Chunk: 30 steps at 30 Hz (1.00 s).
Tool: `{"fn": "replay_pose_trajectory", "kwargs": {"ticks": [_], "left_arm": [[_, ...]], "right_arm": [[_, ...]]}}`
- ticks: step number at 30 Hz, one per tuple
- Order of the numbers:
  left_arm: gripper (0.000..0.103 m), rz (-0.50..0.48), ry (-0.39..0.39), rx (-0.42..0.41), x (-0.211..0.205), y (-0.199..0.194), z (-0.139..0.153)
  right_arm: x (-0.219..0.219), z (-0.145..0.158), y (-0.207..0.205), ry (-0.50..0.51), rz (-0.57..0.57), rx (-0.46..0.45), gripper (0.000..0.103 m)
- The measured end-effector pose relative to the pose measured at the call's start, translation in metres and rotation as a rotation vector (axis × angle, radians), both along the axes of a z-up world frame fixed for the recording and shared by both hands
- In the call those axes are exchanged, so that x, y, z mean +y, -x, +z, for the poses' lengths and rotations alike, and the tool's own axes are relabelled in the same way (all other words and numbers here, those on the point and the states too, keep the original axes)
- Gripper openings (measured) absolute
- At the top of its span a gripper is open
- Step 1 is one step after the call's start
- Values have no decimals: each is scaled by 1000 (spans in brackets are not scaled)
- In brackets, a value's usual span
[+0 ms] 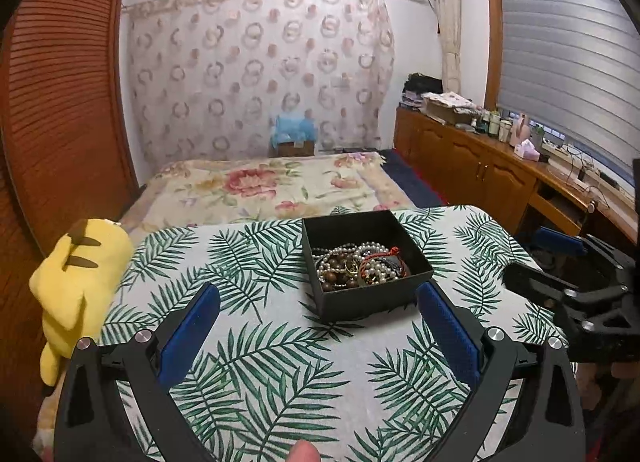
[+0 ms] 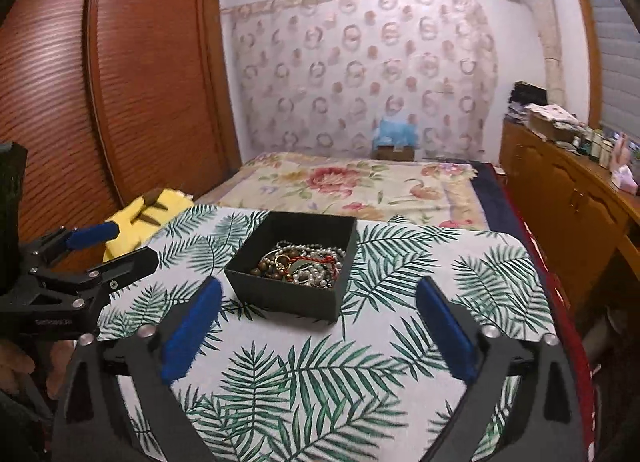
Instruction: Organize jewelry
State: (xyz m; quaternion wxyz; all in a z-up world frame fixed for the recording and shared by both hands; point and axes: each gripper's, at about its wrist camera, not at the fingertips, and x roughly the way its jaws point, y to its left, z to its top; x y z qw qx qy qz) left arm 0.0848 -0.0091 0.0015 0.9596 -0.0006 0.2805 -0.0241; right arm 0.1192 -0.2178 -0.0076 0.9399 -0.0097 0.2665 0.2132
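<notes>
Both hand-held grippers, left [image 1: 320, 314] and right [image 2: 320, 310], hover spread apart before the black box [image 1: 362, 262] of tangled jewelry [image 1: 358, 265] near the worktop's [image 1: 260, 342] far edge; no writing legible.

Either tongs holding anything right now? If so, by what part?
Nothing held. Left tongs and right tongs are both open and empty; the jewelry sits untouched in the black box.

Bare tablecloth [image 1: 280, 362] surrounds the black box [image 1: 372, 302].
</notes>
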Motion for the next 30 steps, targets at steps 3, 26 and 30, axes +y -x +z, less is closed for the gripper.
{"fn": "replay_pose_trajectory", "kwargs": {"ticks": [3, 26, 30], "left_arm": [[96, 14, -4, -15, -2, 9, 4], [96, 74, -35, -23, 12, 47, 6], [96, 77, -35, -24, 11, 47, 6]], "right_arm": [[-9, 3, 8, -16, -36, -3, 101], [-24, 8, 48, 0, -144, -62, 101], [-25, 6, 48, -3, -143, -58, 101]]}}
